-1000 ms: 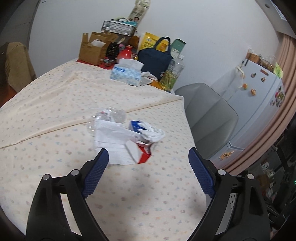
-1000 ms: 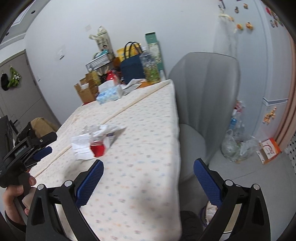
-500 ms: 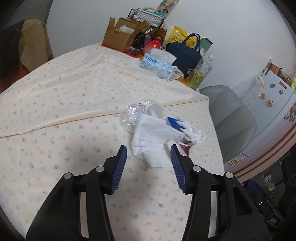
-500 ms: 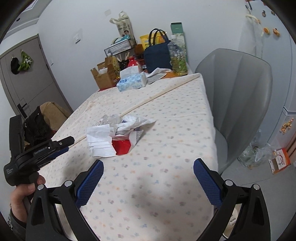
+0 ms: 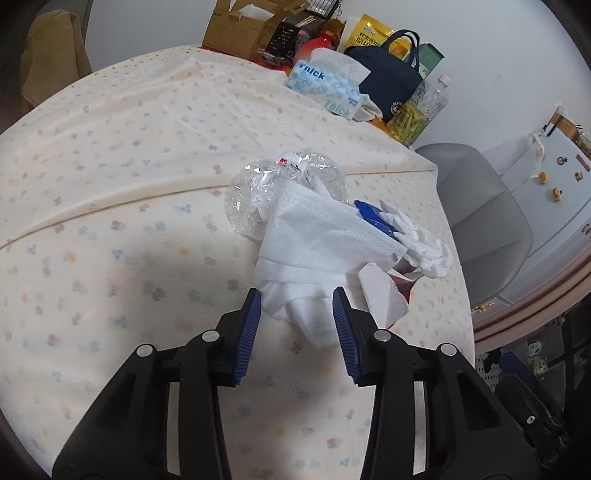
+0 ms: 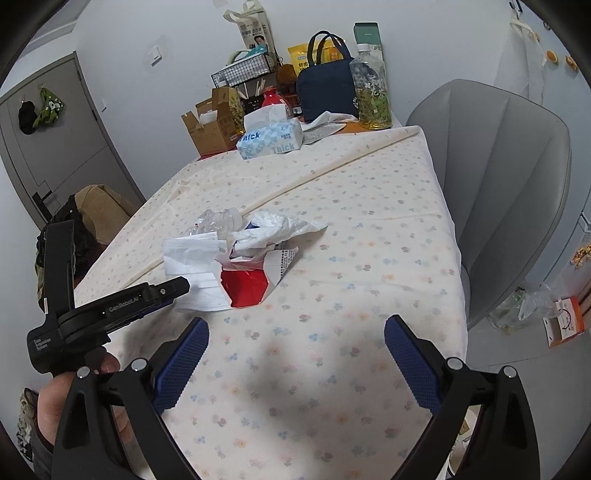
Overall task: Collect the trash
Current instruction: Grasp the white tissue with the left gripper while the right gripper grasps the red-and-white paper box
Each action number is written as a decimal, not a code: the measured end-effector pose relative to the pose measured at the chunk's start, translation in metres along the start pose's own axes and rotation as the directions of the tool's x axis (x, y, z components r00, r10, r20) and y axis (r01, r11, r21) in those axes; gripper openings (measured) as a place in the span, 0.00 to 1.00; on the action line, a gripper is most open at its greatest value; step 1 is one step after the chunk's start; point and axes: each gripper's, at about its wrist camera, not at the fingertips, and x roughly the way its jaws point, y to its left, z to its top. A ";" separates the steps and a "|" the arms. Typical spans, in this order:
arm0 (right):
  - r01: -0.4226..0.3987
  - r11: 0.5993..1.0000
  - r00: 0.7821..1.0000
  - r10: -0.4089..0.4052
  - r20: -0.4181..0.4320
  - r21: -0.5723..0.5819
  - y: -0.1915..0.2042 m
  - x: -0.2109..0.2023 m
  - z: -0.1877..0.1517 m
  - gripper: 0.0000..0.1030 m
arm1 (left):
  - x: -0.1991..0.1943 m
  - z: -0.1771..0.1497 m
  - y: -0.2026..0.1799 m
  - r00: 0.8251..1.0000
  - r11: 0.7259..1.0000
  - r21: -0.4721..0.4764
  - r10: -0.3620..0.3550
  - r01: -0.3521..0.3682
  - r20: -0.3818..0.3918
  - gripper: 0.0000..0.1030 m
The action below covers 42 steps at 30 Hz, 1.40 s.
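White paper and a pleated face mask (image 5: pixel 317 229) make up most of the trash pile on the flowered tablecloth (image 5: pixel 110 155), as the left wrist camera shows it: the mask lies over a crumpled clear plastic bottle (image 5: pixel 258 184), with a blue scrap (image 5: pixel 369 214) and a crushed white wrapper (image 5: pixel 424 251) to its right. The left gripper (image 5: pixel 297 306) points down at the near edge of the pile, its jaws closing; a loose fold of the mask sits between the blue pads (image 5: pixel 341 325), but they do not press on it yet. Behind the pile, at the far end of the table, stand a tissue box (image 5: pixel 325 88), a cardboard box (image 5: pixel 240 29), a dark blue bag (image 5: pixel 388 81) and a tall drink bottle (image 5: pixel 421 110), with a grey chair (image 5: pixel 480 214) at the right. From the right wrist camera, the right gripper (image 6: pixel 295 339) hangs over bare cloth near the table's front, its jaws spread wide with nothing between them. The pile lies just ahead and to the left, and here a torn red carton (image 6: pixel 245 284) shows at its front, touching the mask. The left gripper reaches in from the left edge of this view, its tip at the mask, held by a hand (image 6: pixel 55 398) low in the corner. The tissue box, bag and drink bottle stand at the far end, well apart from the trash.
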 end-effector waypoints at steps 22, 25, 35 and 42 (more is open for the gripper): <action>-0.026 0.991 0.992 0.009 -0.129 -0.131 0.050 0.098 0.020 0.93 | -0.044 0.003 0.053 0.992 0.992 -0.076 0.105 -0.099 0.074 0.07; -0.024 0.992 0.990 0.007 -0.142 -0.121 0.050 0.110 0.026 0.93 | -0.046 0.003 0.058 0.991 0.991 -0.086 0.111 -0.105 0.079 0.07; -0.080 0.989 0.982 0.056 -0.179 -0.127 0.051 0.104 0.023 0.42 | -0.054 -0.001 0.052 0.992 0.993 -0.081 0.092 -0.085 0.091 0.07; -0.112 0.987 0.982 0.092 -0.166 -0.116 0.044 0.073 0.004 0.32 | -0.055 -0.007 0.036 0.994 0.997 -0.058 0.062 -0.056 0.095 0.07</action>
